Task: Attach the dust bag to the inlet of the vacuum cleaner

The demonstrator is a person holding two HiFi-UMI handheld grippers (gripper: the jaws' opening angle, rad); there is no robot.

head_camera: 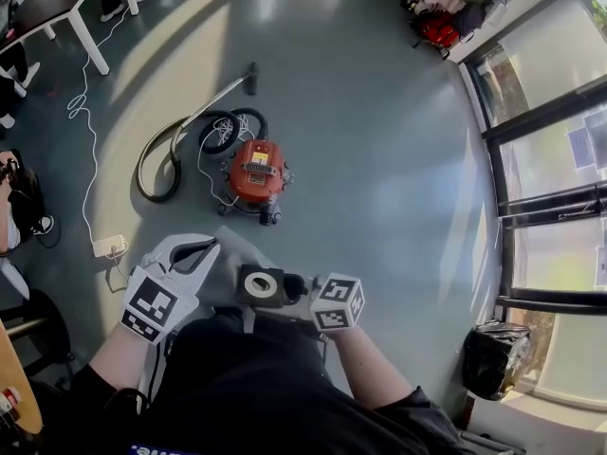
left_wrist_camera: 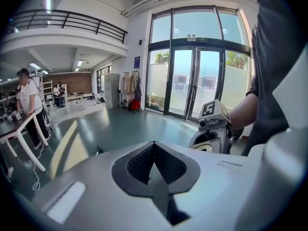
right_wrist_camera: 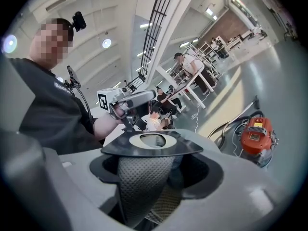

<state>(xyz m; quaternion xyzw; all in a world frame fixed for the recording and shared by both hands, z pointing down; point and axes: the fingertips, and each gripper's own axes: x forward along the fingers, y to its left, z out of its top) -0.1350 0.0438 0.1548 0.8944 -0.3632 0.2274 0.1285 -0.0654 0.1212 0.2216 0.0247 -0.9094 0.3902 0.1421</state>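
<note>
Head view. A grey-blue floor (head_camera: 379,159) fills the room. A white bench (head_camera: 57,3) stands at 10 o'clock, and a white cable runs down from it to a power strip (head_camera: 109,245). The red vacuum cleaner (head_camera: 257,176) sits on the floor near centre, with its hose (head_camera: 156,164) looped at its 9 o'clock. Tall windows (head_camera: 560,159) line the 3 o'clock side, and a black bin (head_camera: 493,358) stands at 4 o'clock.

The left gripper (head_camera: 204,251), at 7 o'clock, has its jaws pressed together with nothing between them. The right gripper (head_camera: 289,290), just beside it, has its jaws set wide and clamped on the dust bag (head_camera: 260,285). The bag is well apart from the vacuum cleaner, at the cleaner's 6 o'clock.

Only the right gripper view shows the bag's grey mesh body pinched between the jaws, below its black collar with a white ring. Only the left gripper view shows glass doors, a railed balcony, and a person at a bench.
</note>
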